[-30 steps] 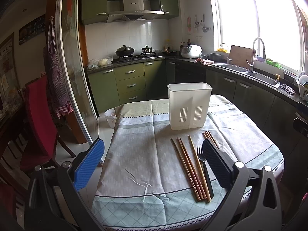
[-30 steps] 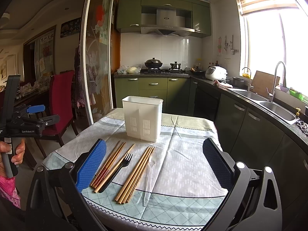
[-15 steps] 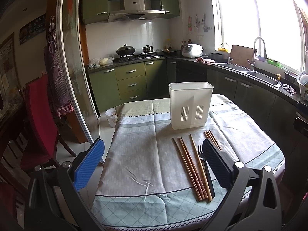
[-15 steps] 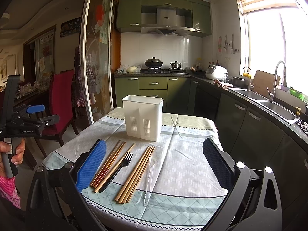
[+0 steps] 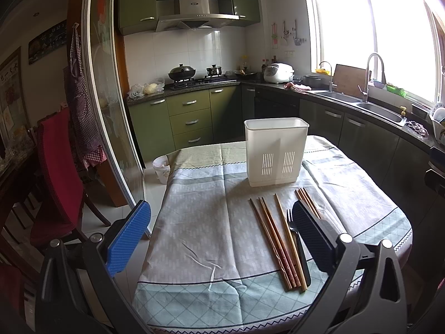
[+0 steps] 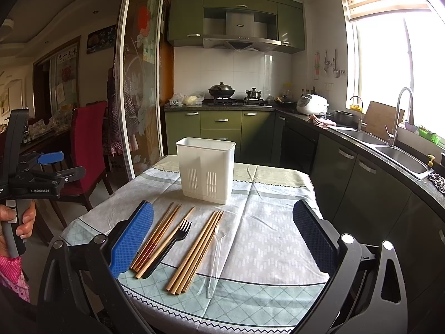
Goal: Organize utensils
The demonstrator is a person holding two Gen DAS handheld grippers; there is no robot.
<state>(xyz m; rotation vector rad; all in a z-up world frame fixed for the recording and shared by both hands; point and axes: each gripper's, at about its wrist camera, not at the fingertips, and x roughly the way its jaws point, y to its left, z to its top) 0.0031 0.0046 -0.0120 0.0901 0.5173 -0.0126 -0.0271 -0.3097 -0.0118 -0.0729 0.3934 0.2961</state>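
The right gripper [image 6: 222, 239] hangs wide open above the near table edge, holding nothing; the left gripper [image 5: 222, 236] is likewise spread and empty, and in the right view a hand [image 6: 16, 222] grips its handle off to the left; against the earlier frames almost nothing differs, only a slight drift of the left view toward the table [image 5: 194, 222]; the utensils lie untouched on the cloth, just before the white holder [image 6: 205, 168]: dark chopsticks [image 6: 155, 236], a black fork [image 6: 169, 247] touching them, pale chopsticks [image 6: 194, 253], then a clear spoon [image 6: 215, 256]; all point roughly toward the holder, which stands upright mid-table, slotted and two-celled.
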